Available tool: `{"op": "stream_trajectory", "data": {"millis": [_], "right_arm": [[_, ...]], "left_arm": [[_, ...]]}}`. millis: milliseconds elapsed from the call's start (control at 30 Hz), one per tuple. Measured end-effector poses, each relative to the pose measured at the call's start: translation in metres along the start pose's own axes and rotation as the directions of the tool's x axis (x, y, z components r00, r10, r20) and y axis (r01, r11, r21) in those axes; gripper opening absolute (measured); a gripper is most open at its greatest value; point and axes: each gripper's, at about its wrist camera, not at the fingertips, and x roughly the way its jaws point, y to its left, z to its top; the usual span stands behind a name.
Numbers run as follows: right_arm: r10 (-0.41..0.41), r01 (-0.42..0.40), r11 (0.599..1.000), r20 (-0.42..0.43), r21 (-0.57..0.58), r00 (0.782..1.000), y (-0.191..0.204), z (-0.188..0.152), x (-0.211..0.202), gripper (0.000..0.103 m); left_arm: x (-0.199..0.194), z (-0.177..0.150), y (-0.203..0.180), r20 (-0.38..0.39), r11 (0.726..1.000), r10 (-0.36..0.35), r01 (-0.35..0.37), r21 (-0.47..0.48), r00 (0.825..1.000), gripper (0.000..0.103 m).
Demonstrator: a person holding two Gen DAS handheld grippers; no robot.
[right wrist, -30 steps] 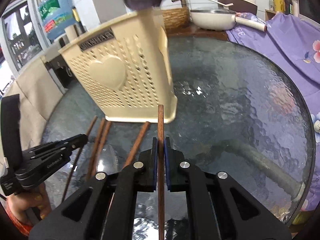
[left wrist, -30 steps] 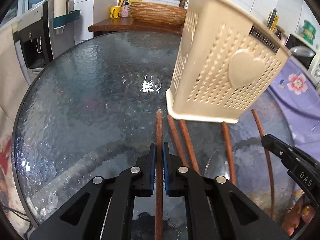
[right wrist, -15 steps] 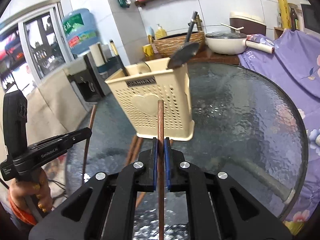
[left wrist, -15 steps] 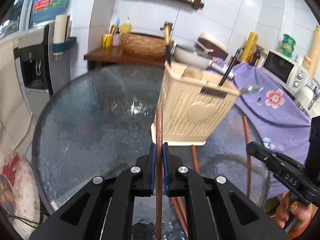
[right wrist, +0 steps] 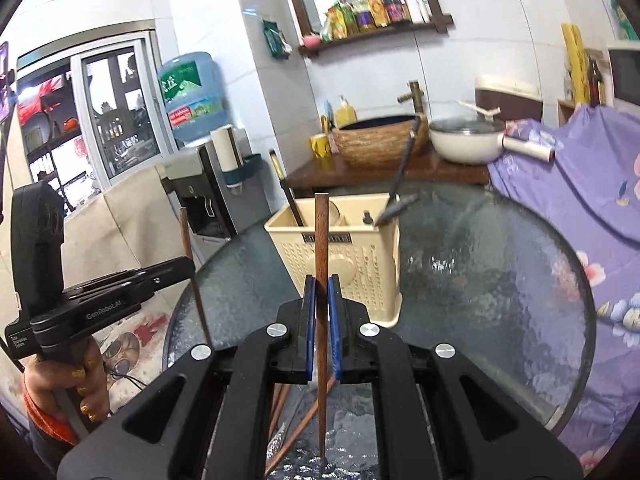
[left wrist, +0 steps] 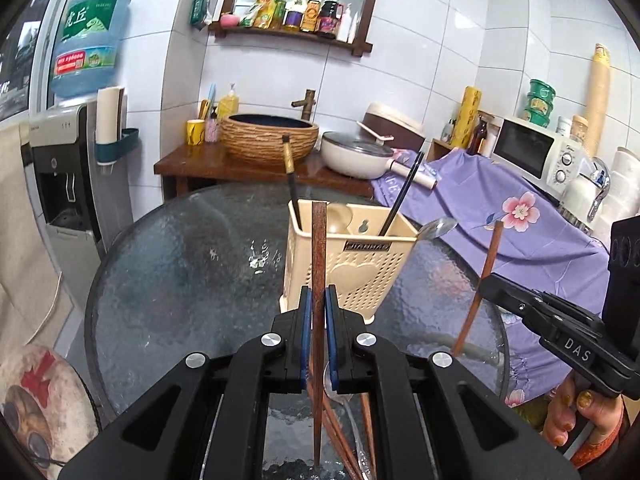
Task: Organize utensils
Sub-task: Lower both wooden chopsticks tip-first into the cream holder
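Observation:
My left gripper (left wrist: 316,300) is shut on a brown wooden chopstick (left wrist: 319,248) that stands up between its blue pads, above the round glass table (left wrist: 180,280). My right gripper (right wrist: 322,292) is likewise shut on a second brown chopstick (right wrist: 321,240). Each gripper shows in the other's view, the right one (left wrist: 486,280) with its chopstick (left wrist: 486,268), the left one (right wrist: 188,268) with its own (right wrist: 188,248). Ahead stands the cream perforated utensil basket (left wrist: 352,268) (right wrist: 360,268), holding a dark-handled utensil and a spoon. More chopsticks (left wrist: 340,440) (right wrist: 296,432) and a metal spoon (left wrist: 340,394) lie on the glass below.
Behind the table is a wooden counter with a woven basin (left wrist: 270,136) and a white pan (left wrist: 356,156). A purple flowered cloth (left wrist: 520,216) covers the counter at right, with a microwave (left wrist: 536,152). A water dispenser (left wrist: 60,168) stands at left. A hand (right wrist: 76,380) holds the left gripper.
Both grippers have risen well above the table and pulled back from the basket, each still clamping its chopstick. The basket now looks smaller and its open top shows.

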Motion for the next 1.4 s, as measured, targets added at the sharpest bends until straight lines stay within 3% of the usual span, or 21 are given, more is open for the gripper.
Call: {"op": "stream_trajectory", "data": {"millis": [567,900,1067,1233,1400], "right_arm": [[0.006,-0.003,0.997,0.038,-0.082,0.999,0.020,0.040,-0.010,0.007],[0.047,-0.039,0.995,0.089,-0.093,0.995,0.029,0.106,-0.021,0.007],[0.015,0.002,0.994,0.157,-0.107,0.987,0.035,0.149,-0.023,0.007],[-0.046,0.074,0.988,0.207,-0.134,0.977,0.041,0.180,-0.012,0.007],[-0.101,0.133,0.983,0.234,-0.124,0.967,0.035,0.190,0.009,0.007]], "left_arm": [[-0.009,0.034,-0.019,0.042,0.996,-0.044,0.040,0.078,0.998,0.007],[-0.023,0.091,-0.016,0.110,0.995,-0.085,0.078,0.063,0.990,0.007],[-0.027,0.133,-0.017,0.156,0.996,-0.090,0.086,0.031,0.984,0.007],[-0.020,0.172,-0.019,0.214,0.999,-0.042,0.040,0.015,0.976,0.007],[0.009,0.179,-0.013,0.190,1.000,-0.015,0.020,-0.024,0.982,0.007]]}}
